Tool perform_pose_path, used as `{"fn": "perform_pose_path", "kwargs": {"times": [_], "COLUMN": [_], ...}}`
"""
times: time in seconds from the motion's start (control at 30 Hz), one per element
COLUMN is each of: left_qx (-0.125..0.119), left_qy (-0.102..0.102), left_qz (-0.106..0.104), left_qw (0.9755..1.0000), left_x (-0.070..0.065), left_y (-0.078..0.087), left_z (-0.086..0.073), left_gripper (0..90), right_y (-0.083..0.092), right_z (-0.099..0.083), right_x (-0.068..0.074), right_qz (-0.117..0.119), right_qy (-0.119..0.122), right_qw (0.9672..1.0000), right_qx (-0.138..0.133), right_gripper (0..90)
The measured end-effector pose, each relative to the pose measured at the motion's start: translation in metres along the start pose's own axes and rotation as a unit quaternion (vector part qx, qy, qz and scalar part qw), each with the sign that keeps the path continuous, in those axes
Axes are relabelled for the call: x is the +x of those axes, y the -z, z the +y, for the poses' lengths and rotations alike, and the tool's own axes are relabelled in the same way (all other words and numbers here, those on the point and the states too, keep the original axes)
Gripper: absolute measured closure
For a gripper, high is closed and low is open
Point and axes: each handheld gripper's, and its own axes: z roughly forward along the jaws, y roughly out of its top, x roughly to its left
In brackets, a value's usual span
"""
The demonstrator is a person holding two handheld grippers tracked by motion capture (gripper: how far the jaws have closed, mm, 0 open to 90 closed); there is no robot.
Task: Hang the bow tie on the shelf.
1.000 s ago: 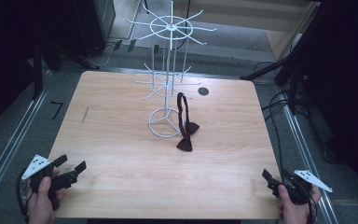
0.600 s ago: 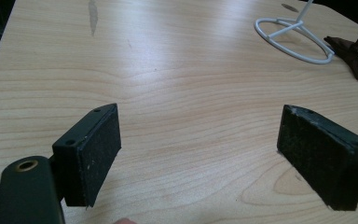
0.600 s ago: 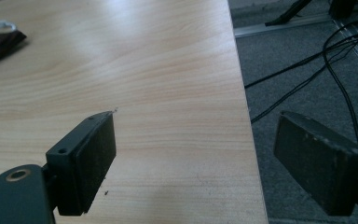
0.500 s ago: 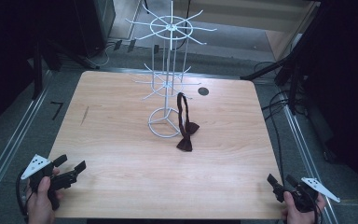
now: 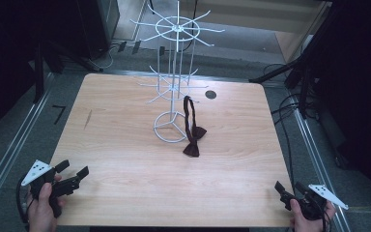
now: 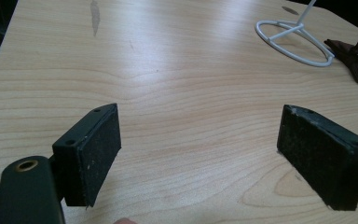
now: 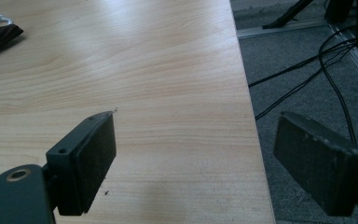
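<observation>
We hold both grippers at the near edge of the table [image 5: 125, 145], one at each corner. Our left gripper [image 5: 72, 178] sits over the near left corner with its jaws spread wide and nothing between them; its own view looks across bare wood toward the middle. Our right gripper [image 5: 288, 191] has drifted back and outward over the last second, and now hangs at the near right corner, partly off the edge. Its jaws are also wide apart and empty, with one pad [image 7: 86, 158] over the wood and the other pad [image 7: 321, 163] over the grey floor [image 7: 307, 84] and its cables [image 7: 317, 70]. The left has kept its place.

Ahead of both grippers, well apart from them, the bow tie [image 5: 193, 142] lies by the ring base of the white wire rack [image 5: 174, 82]. Its knot rests on the table just beside the ring, on the side nearer the right gripper, and its band loops up toward a lower arm of the rack; we cannot tell whether the band hangs from that arm or only leans there. In the left gripper view the tie [image 6: 354, 63] shows far ahead to the right, just past the ring [image 6: 296, 42].

We read the retreat as a rest pose: nothing is held, and the tie remains untouched. Either gripper has a long reach forward before it can take it.
</observation>
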Motion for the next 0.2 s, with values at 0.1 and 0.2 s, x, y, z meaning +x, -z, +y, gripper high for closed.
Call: {"fn": "perform_pose_path", "kwargs": {"times": [0.1, 0.2], "left_qx": [0.001, 0.000], "left_qy": [0.000, 0.000], "left_qz": [0.001, 0.001], "left_qw": [1.0000, 1.0000], "left_x": [0.0001, 0.0001], "left_y": [-0.0001, -0.0001], "left_z": [0.0001, 0.0002], "left_gripper": [14.4, 14.4], "right_y": [-0.0001, -0.0006], "right_z": [-0.0002, 0.0001], "right_x": [0.0002, 0.0004], "right_qz": [0.000, 0.002], "right_qy": [0.001, 0.004], "right_qw": [1.0000, 1.0000], "right_qx": [0.000, 0.002], "right_gripper": [13.2, 13.3]}}
